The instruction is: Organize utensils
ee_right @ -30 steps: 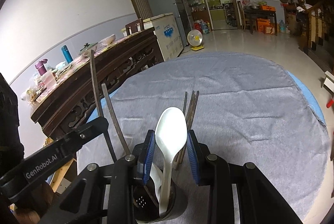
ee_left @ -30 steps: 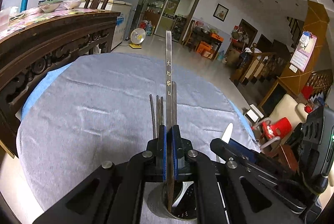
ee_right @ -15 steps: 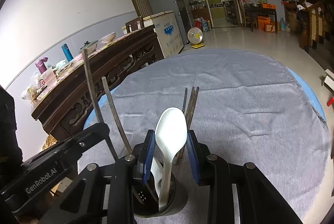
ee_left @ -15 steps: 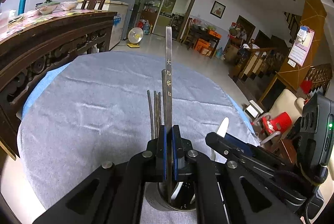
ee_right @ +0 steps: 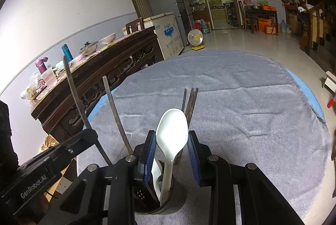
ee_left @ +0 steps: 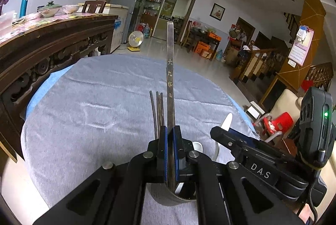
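1. Lowering straight down suits this step: the left gripper (ee_left: 169, 137) is pinched tight on a flat metal chopstick with engraved characters (ee_left: 170, 69), its lower end already inside the round metal utensil cup (ee_left: 161, 195) under the jaws.
2. The right gripper (ee_right: 171, 141) clasps a white plastic spoon (ee_right: 172, 130) by its bowl, handle down in the same cup.
3. Ahead of both grippers, three dark chopsticks (ee_right: 190, 103) lie on the grey cloth (ee_right: 241, 99); two spoons and two metal chopsticks show at the cup.

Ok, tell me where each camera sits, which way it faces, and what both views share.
Left wrist: on the left gripper, looking forward and down over the grey cloth; jaws shut on a metal chopstick.
Right wrist: on the right gripper, facing likewise; its pads flank a white spoon.
Shared: the metal holder, the chopsticks on the cloth, and each view catches the other gripper.
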A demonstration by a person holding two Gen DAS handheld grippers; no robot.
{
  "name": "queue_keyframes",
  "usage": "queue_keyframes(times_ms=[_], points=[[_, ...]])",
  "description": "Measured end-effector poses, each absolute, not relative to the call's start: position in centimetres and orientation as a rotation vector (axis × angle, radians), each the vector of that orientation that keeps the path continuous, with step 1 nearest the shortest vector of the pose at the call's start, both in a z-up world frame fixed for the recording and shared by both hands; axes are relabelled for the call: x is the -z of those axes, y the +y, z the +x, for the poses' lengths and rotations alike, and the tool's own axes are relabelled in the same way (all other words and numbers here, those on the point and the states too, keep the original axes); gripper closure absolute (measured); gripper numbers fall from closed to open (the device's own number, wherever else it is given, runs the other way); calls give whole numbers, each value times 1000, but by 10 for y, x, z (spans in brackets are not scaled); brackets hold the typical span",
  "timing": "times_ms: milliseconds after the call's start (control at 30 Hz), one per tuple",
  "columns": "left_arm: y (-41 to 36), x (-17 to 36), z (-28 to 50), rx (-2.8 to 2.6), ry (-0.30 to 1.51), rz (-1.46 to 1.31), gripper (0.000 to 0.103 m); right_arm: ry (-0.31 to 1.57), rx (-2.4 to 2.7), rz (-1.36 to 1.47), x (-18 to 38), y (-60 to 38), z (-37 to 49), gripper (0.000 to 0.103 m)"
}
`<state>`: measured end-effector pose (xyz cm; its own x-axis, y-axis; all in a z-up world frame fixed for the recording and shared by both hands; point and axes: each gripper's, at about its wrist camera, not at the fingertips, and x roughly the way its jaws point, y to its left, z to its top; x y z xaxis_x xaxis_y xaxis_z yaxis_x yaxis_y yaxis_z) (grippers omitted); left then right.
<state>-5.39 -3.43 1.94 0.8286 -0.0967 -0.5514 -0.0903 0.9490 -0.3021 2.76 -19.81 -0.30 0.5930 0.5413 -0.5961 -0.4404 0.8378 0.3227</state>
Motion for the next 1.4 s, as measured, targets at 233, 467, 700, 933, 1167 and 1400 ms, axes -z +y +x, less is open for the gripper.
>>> queue_keyframes(times_ms=[233,467,700,933,1167,1400], points=[[-39,-13,-59,12,620,-309,98,734,-574,135,3,-200,20,70],[-41,-5,-62,17,646,-308,98,734,-581,121,6,-199,15,70],[-41,-1,-61,18,664,-315,98,733,-580,115,6,-198,12,70],[-42,2,-62,25,674,-323,98,738,-577,111,7,-199,10,70],[-42,2,-63,31,674,-327,98,740,-576,107,7,-198,8,70],[-41,3,-65,35,674,-326,98,737,-574,106,9,-197,8,70]])
